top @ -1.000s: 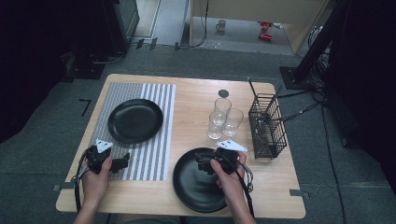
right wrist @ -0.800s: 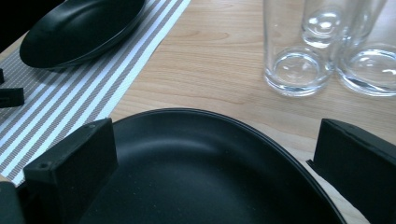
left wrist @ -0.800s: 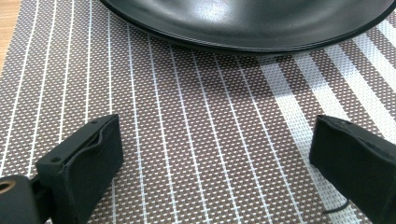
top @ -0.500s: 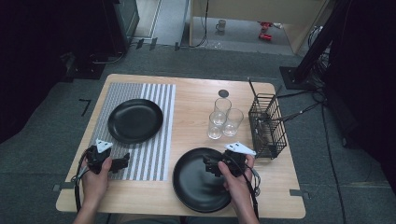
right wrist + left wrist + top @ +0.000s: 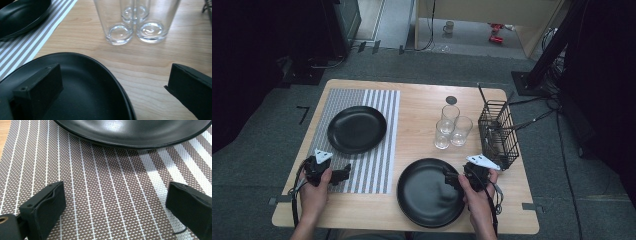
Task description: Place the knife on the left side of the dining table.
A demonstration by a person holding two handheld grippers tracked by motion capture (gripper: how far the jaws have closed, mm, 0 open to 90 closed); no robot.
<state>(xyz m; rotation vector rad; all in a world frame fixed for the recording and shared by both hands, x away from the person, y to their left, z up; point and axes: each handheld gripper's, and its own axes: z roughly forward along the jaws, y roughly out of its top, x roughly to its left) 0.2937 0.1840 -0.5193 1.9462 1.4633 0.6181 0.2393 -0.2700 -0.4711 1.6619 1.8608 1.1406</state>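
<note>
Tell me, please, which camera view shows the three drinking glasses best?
The high view: all three glasses stand whole, clustered between the near plate and the wire basket. The right gripper view shows just their lower parts, close up; the left gripper view faces the striped mat instead.

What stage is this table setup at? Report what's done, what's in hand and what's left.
Done: one black plate sits on the striped placemat. In hand: the right claw is open, its jaws straddling the rim of the near plate on bare wood, not yet gripping. The left claw is open over the placemat. Likely left: the three glasses and whatever the wire basket holds.
</note>
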